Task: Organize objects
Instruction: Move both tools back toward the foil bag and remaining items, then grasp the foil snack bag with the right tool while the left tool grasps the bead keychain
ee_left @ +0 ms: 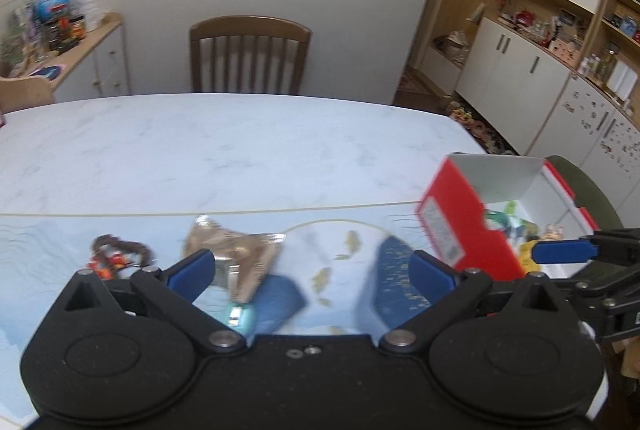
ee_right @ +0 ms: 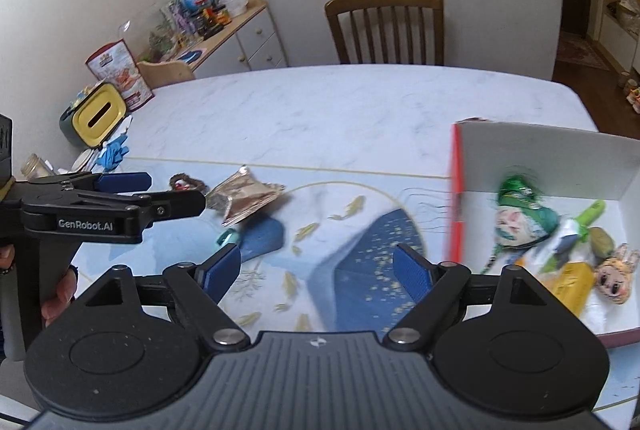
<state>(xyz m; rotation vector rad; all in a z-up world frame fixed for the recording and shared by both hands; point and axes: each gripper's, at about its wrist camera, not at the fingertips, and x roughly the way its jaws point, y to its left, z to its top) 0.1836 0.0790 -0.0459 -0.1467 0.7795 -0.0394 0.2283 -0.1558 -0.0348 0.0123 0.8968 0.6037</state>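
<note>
Left wrist view: the left gripper (ee_left: 312, 270) hangs with jaws apart and empty over the patterned mat (ee_left: 160, 234), where a crumpled foil packet (ee_left: 240, 250), a brown bead string (ee_left: 120, 250) and a small teal object (ee_left: 240, 316) lie loose beside the red box (ee_left: 460, 226). Right wrist view: the right gripper (ee_right: 316, 268) is likewise spread wide and empty; the box (ee_right: 540, 150) already holds a green-haired doll (ee_right: 516, 214), a yellow item (ee_right: 572, 284) and a small figure head (ee_right: 616, 276). By my judgement, sorting is partway done, with three items left.

"GenRobot.AI" on left claw (ee_right: 160, 196) body; other labels unreadable.
</note>
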